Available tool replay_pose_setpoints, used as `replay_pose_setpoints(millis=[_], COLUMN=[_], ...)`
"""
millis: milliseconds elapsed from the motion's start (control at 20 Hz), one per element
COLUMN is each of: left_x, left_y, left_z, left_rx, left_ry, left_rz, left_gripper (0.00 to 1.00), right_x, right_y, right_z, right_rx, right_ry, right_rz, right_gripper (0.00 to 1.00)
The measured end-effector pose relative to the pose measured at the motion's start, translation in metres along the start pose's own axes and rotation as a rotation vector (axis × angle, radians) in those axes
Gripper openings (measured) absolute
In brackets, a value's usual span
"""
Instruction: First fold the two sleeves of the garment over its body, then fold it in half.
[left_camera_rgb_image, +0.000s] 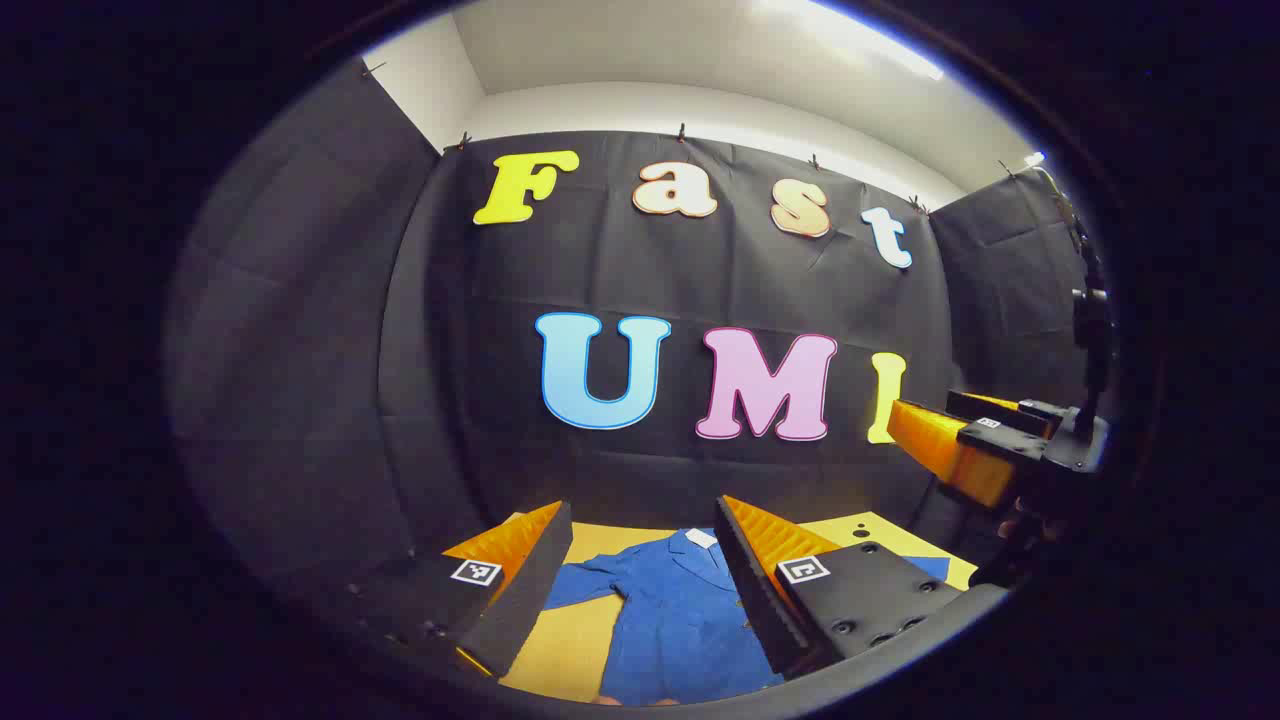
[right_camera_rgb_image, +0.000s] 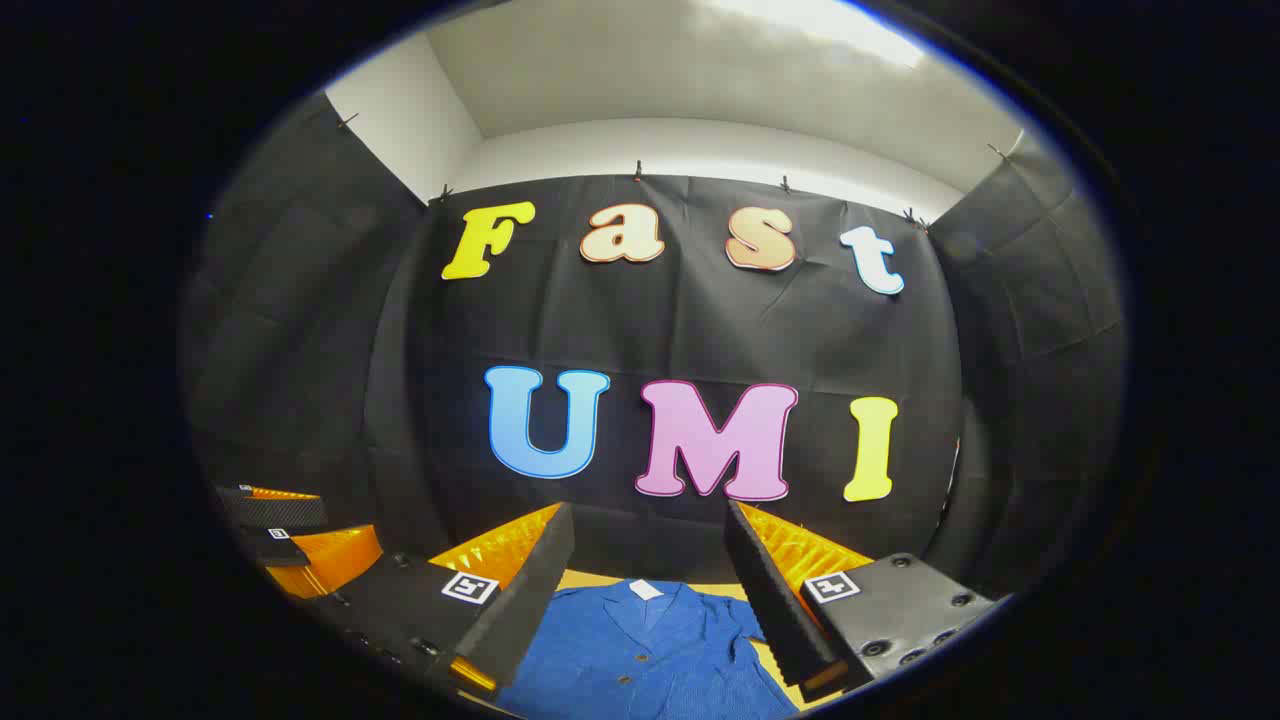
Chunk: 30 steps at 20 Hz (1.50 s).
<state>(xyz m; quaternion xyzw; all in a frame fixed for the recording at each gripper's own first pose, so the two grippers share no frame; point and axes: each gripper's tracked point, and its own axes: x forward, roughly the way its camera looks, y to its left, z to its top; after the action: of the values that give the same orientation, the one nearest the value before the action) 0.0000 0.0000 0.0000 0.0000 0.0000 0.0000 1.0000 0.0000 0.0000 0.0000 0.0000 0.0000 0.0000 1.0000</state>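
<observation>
Both grippers are up in the air, aimed at the booth's back wall (left_camera_rgb_image: 640, 270), with the garment (left_camera_rgb_image: 670, 610) low in each view. In the left gripper view the blue garment lies flat on the yellow table (left_camera_rgb_image: 560, 650), collar toward the wall with a white tag (left_camera_rgb_image: 702, 538) at the neck. 1 short sleeve (left_camera_rgb_image: 585, 580) is spread out to the side, not folded over the body. The left gripper (left_camera_rgb_image: 645, 560) has its 2 fingers wide apart — nothing between them, and the garment shows through the gap, well below.

Off to the right edge of that view hangs the right gripper (left_camera_rgb_image: 965, 440), apart from the table, with fingers of a hand (left_camera_rgb_image: 1025, 525) just under it.

Over to the right gripper view: here the garment (right_camera_rgb_image: 640, 650) sits closer to centre, and you can pick out the buttons (right_camera_rgb_image: 643, 657) down the front and the collar tag (right_camera_rgb_image: 645, 590) — detail the other view doesn't give. The right gripper (right_camera_rgb_image: 650, 580) is also spread wide, holding nothing. A thin strip of table (right_camera_rgb_image: 590, 578) shows beyond the collar. At the lower left edge the left gripper (right_camera_rgb_image: 290, 540) pokes in, well clear of the cloth.

The right finger (left_camera_rgb_image: 770, 590) in the left gripper view covers the garment's other shoulder, so that sleeve's lie can't be told there; in the right gripper view both sleeves run behind the fingers.
</observation>
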Motion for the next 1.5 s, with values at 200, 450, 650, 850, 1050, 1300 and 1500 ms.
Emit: replay_pose_setpoints(millis=[200,450,650,850,1050,1300,1500], left_x=[0.010,0.023,0.032,0.046,0.054,0.064,0.073], left_y=[-0.010,-0.017,-0.024,-0.029,-0.034,-0.034,-0.038], left_z=[0.002,0.002,-0.002,-0.002,-0.002,-0.001,-0.005], left_rx=[0.015,0.016,0.010,0.010,0.017,0.028,0.018], left_ry=[-0.014,-0.005,0.004,0.007,0.004,0.004,0.014], left_rz=[-0.029,-0.042,-0.059,-0.068,-0.074,-0.058,-0.056], left_gripper=[0.82,0.82,0.82,0.82,0.82,0.82,0.82], right_x=[0.006,0.009,0.014,0.014,0.018,0.030,0.036], right_y=[-0.012,-0.024,-0.028,-0.035,-0.041,-0.043,-0.051], right_z=[-0.012,-0.013,-0.017,-0.017,-0.023,-0.032,-0.040], right_rx=[0.012,0.006,-0.011,-0.024,-0.015,0.005,-0.002], right_ry=[0.029,0.025,0.041,0.036,0.042,0.057,0.065], right_rz=[-0.020,-0.040,-0.034,-0.042,-0.051,-0.040,-0.037], right_gripper=[0.95,0.95,0.95,0.95,0.95,0.88,0.88])
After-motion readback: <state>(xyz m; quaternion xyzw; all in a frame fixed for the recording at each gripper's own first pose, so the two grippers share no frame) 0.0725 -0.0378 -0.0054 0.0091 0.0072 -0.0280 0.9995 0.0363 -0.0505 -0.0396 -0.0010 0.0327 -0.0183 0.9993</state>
